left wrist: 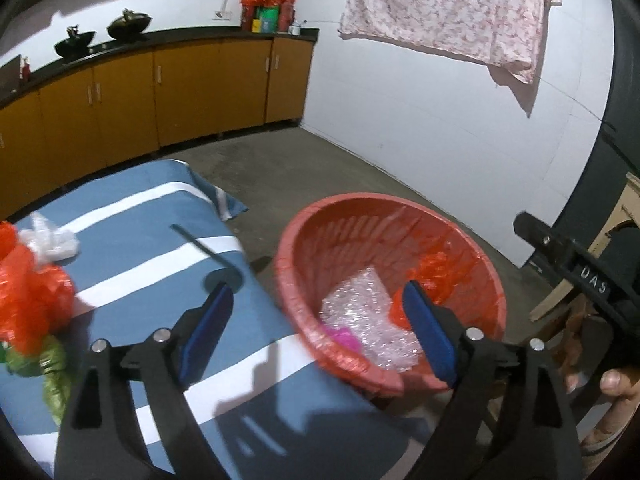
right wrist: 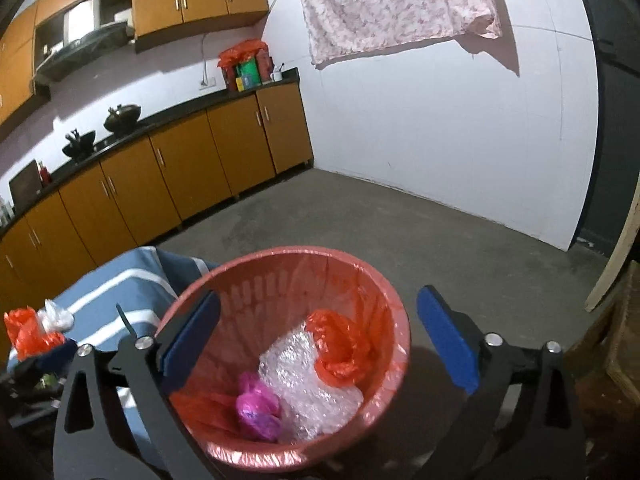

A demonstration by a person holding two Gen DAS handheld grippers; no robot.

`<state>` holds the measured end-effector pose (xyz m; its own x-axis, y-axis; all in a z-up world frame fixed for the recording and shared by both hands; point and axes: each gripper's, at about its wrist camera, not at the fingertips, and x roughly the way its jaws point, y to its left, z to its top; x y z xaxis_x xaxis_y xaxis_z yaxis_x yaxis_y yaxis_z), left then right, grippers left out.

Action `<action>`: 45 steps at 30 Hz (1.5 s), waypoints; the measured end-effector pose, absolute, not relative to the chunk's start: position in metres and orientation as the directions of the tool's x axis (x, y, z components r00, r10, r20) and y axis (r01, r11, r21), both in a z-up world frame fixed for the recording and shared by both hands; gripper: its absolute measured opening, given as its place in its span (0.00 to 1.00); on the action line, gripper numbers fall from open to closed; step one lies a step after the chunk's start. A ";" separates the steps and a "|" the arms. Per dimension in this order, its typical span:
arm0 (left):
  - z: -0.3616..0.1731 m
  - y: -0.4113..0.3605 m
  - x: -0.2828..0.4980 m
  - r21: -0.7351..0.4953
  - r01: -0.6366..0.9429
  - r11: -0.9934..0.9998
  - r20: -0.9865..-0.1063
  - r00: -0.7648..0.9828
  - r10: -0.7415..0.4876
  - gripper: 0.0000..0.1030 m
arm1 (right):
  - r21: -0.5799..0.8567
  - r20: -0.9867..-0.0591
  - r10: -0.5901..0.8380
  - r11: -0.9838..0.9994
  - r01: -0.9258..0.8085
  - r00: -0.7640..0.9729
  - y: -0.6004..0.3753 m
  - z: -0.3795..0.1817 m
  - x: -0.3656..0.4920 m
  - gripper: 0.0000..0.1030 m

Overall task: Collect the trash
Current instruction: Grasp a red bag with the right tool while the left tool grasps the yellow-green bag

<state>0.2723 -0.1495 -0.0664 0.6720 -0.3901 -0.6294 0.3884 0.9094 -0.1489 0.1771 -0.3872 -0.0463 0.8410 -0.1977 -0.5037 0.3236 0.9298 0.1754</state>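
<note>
The trash left to pick up is a pile of thin plastic bags on the table (left wrist: 168, 240) with the blue and white striped cloth, bunched up at its left edge: a crinkly orange bag (left wrist: 28, 284), a white bag (left wrist: 50, 236) behind it, and a green bag (left wrist: 52, 364) in front. They look very light, soft and a bit slippery, so they will squash flat when pinched. I think the best place to grab one is a thick bunched-up fold, not a loose flat flap. The left gripper (left wrist: 316, 328) has its blue jaws spread wide and holds nothing. It hangs over the table's right edge, next to the red basket (left wrist: 288, 256). The right gripper (right wrist: 316, 340) is wide open and empty too, right above the basket. Inside lie a sheet of bubble wrap (right wrist: 304, 380), a pink bag (right wrist: 256, 404) and another orange bag (right wrist: 340, 344).
</note>
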 end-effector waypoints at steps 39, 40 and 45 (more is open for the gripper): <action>-0.078 0.185 0.155 -0.097 -0.287 0.953 -0.608 0.775 0.171 0.85 | 0.125 -0.556 0.290 0.956 -0.267 0.779 -0.062 -0.042 0.238 0.79; -0.078 0.188 0.155 -0.103 -0.292 0.951 -0.608 0.775 0.172 0.85 | 0.118 -0.564 0.286 0.956 -0.267 0.775 -0.054 -0.044 0.245 0.79; -0.082 0.196 0.153 -0.115 -0.302 0.946 -0.616 0.769 0.170 0.85 | 0.109 -0.616 0.263 0.962 -0.251 0.742 -0.036 -0.058 0.273 0.75</action>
<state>0.1534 0.1962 -0.0823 0.7690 0.1703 -0.6161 -0.3018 0.9464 -0.1151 0.2734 -0.0356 -0.0582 0.7423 0.2635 -0.6161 -0.2511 0.9618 0.1088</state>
